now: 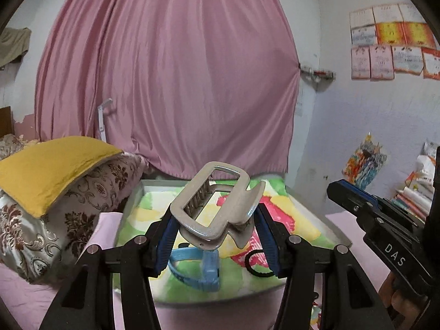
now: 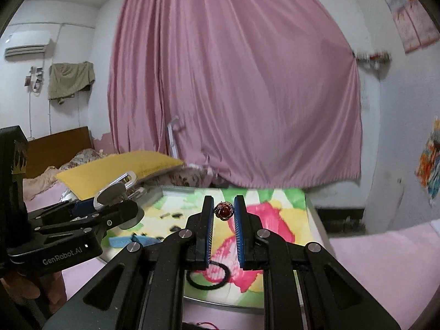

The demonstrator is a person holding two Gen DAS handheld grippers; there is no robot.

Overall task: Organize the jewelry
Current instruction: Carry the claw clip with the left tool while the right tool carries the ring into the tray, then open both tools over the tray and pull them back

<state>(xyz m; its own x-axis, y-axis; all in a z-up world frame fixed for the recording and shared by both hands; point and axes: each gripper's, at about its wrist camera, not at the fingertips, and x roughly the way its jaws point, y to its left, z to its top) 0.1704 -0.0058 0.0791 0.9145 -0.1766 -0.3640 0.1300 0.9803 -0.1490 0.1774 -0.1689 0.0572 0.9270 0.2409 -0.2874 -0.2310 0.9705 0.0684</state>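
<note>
My left gripper point(image 1: 216, 222) is shut on a large silver claw hair clip point(image 1: 211, 206) and holds it above a colourful tray point(image 1: 327, 231); the clip also shows in the right wrist view point(image 2: 115, 188). My right gripper point(image 2: 223, 210) is shut on a small gold ring with a red stone point(image 2: 223, 211), held above the tray point(image 2: 310, 214). On the tray lie a light blue watch point(image 1: 198, 268) and a black hair tie point(image 2: 207, 275), which also shows in the left wrist view point(image 1: 257, 264). Small dark pieces point(image 2: 172, 216) lie farther back.
The tray rests on a pink bed point(image 2: 385, 253). A yellow pillow point(image 1: 46, 170) on a patterned pillow point(image 1: 68, 220) lies left of it. A pink curtain point(image 1: 170, 82) hangs behind. Stacked packets point(image 1: 418, 192) sit by the right wall.
</note>
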